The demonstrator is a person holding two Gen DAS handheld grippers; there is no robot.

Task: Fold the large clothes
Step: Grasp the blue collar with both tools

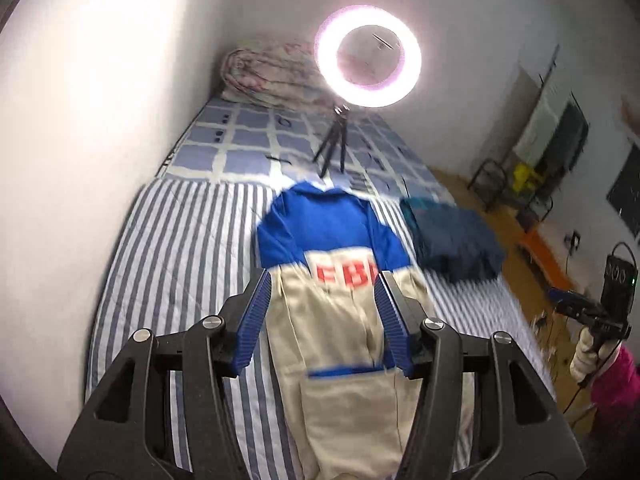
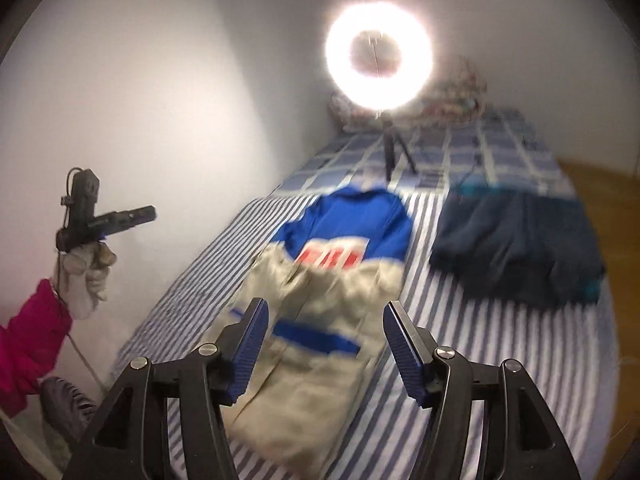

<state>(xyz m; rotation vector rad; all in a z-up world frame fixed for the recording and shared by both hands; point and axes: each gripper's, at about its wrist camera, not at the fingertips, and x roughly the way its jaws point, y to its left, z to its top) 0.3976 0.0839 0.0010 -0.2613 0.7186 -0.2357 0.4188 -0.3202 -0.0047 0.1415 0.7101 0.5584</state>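
Note:
A blue and beige jacket with red letters lies lengthwise on the striped bed, folded into a narrow strip with its sleeves turned in; it also shows in the right wrist view. My left gripper is open and empty, held above the jacket's middle. My right gripper is open and empty, held above the jacket's lower part. The right gripper also shows at the right edge of the left wrist view. The left gripper appears at the left of the right wrist view, raised in a gloved hand. Both views are blurred.
A folded dark navy garment lies on the bed right of the jacket, seen also in the right wrist view. A ring light on a small tripod stands further up the bed. A rolled floral quilt lies at the head. The wall runs along the left.

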